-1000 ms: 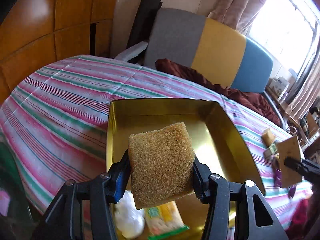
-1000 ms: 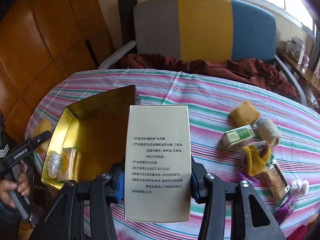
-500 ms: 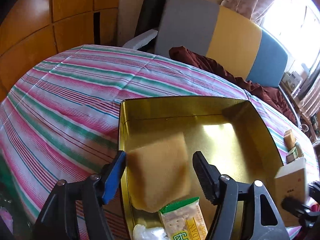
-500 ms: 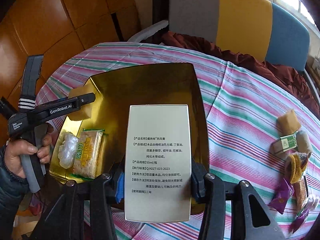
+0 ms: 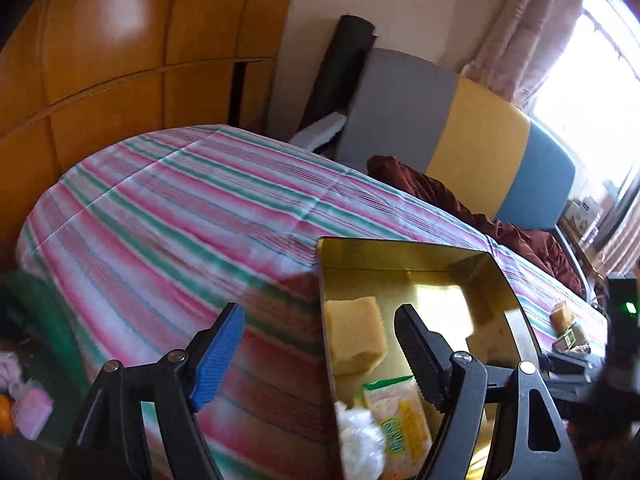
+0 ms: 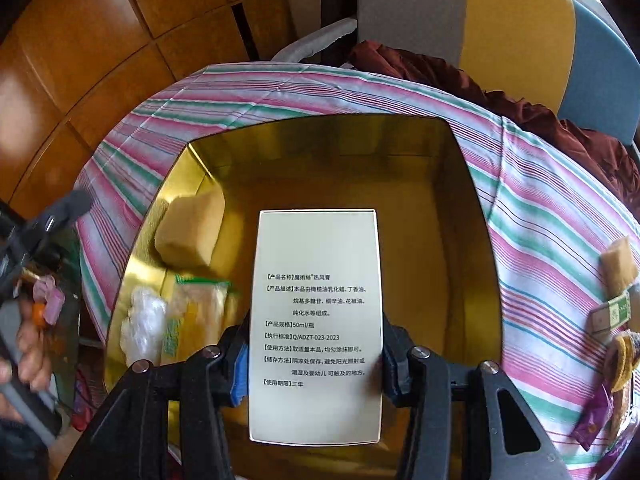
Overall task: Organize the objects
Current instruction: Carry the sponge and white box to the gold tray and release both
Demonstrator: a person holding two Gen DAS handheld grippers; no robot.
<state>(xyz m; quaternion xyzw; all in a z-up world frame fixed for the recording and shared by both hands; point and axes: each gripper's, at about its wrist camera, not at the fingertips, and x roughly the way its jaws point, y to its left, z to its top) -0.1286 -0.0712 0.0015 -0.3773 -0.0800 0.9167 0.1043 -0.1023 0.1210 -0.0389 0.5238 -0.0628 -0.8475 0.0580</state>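
Holding box (image 6: 316, 320) over gold tray (image 6: 472, 208)

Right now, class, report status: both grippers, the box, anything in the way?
Left gripper open, empty, jaws just opened. Right gripper shut on box above tin. Sponge, cracker pack on tin's left; middle free.

The cream box (image 6: 316, 320) hides part of the gold tray's (image 6: 320, 136) floor.
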